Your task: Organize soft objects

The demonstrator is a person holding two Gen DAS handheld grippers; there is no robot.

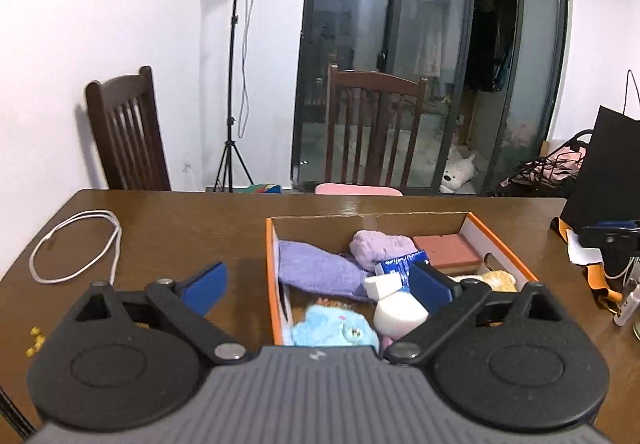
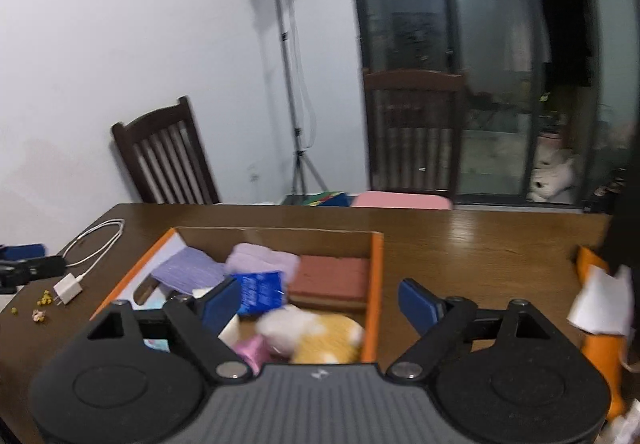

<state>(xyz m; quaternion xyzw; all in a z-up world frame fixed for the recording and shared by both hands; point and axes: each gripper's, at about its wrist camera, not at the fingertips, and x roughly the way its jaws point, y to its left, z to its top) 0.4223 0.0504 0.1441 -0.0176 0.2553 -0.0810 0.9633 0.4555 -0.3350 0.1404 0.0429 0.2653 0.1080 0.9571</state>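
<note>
An orange-rimmed cardboard box (image 1: 500, 244) sits on the wooden table and holds soft things: a purple cloth (image 1: 316, 268), a lilac towel (image 1: 380, 246), a brown sponge block (image 1: 446, 250), a blue tissue pack (image 1: 400, 266), white sponges (image 1: 396, 310), a light blue plush (image 1: 334, 332) and a yellow-white plush (image 1: 498, 280). The right wrist view shows the same box (image 2: 375, 284), sponge block (image 2: 332, 276), tissue pack (image 2: 260, 290) and yellow plush (image 2: 328, 336). My left gripper (image 1: 318, 286) is open and empty over the box's near left part. My right gripper (image 2: 318, 302) is open and empty over its near right corner.
A white cable (image 1: 76, 248) lies on the table at left, with a white charger plug (image 2: 68, 290) and small crumbs (image 2: 44, 300) nearby. Orange and white items (image 2: 600, 308) and a black bag (image 1: 608, 171) stand at right. Two wooden chairs (image 1: 372, 131) stand behind the table.
</note>
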